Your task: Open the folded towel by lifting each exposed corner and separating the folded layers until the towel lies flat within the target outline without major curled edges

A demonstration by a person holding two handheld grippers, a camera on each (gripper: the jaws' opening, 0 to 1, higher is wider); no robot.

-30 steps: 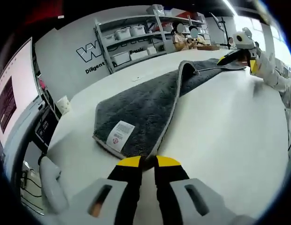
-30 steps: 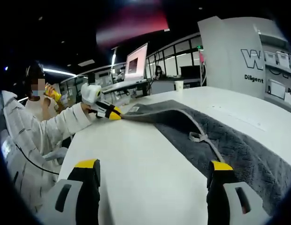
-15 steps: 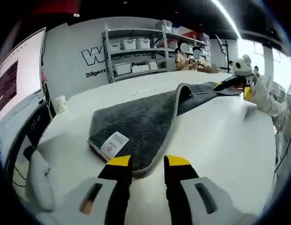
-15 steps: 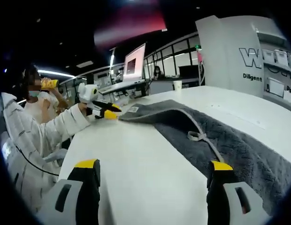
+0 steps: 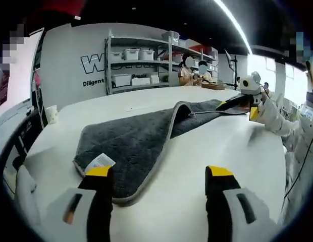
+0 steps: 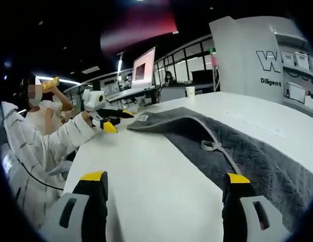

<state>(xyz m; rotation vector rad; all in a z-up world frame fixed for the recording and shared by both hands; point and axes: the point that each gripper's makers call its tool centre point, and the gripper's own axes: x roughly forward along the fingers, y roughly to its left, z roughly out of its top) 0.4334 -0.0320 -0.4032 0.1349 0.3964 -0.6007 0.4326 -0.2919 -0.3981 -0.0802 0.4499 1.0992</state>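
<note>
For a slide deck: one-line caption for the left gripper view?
Open left gripper poised over the grey towel's labelled corner on the white table.

Views face each other along towel [image 5: 141, 141], low, near.

One towel [image 5: 141, 138], two grippers [image 5: 156, 174] [image 6: 164, 179]

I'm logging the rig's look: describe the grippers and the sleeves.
Left gripper: two black jaws with yellow tips on pale grey mounts with dark slots. Right gripper: the same build. The sleeve is white with thin dark stripes; a thin black cable hangs beside it.
</note>
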